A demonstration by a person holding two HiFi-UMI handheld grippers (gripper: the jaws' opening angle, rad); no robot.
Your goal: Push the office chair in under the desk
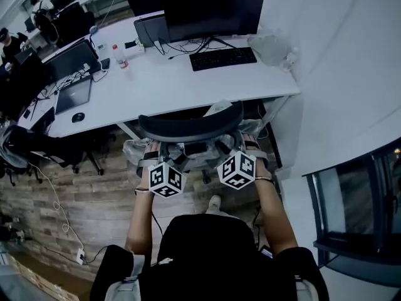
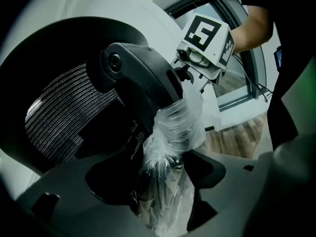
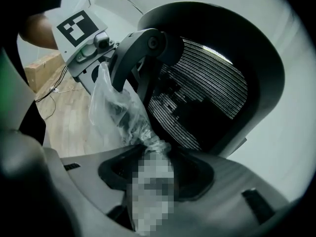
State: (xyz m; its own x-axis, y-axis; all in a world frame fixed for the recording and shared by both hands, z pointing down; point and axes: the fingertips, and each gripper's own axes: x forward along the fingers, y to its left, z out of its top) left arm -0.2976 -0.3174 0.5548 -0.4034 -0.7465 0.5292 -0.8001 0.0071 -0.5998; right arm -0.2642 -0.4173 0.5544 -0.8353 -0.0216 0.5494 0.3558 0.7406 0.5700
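A black mesh-backed office chair [image 1: 191, 125] stands at the white desk [image 1: 188, 80], its backrest toward me and its seat partly under the desk edge. Both armrests are wrapped in clear plastic. My left gripper [image 1: 153, 154] is at the left one [image 2: 175, 127]; the wrapped part fills the gap between its jaws [image 2: 165, 181], which are shut on it. My right gripper [image 1: 247, 144] is at the right wrapped armrest [image 3: 116, 110], which runs between its jaws [image 3: 153, 181]. A blurred patch hides the contact there. The mesh back [image 3: 207, 98] shows close in both gripper views.
On the desk are a monitor [image 1: 213, 11], keyboard [image 1: 223, 58], laptop [image 1: 73, 93] and bottle [image 1: 116, 54]. A white wall and a window [image 1: 354, 199] close off the right. Other black chairs [image 1: 37, 149] and cables [image 1: 59, 212] lie on the wood floor at the left.
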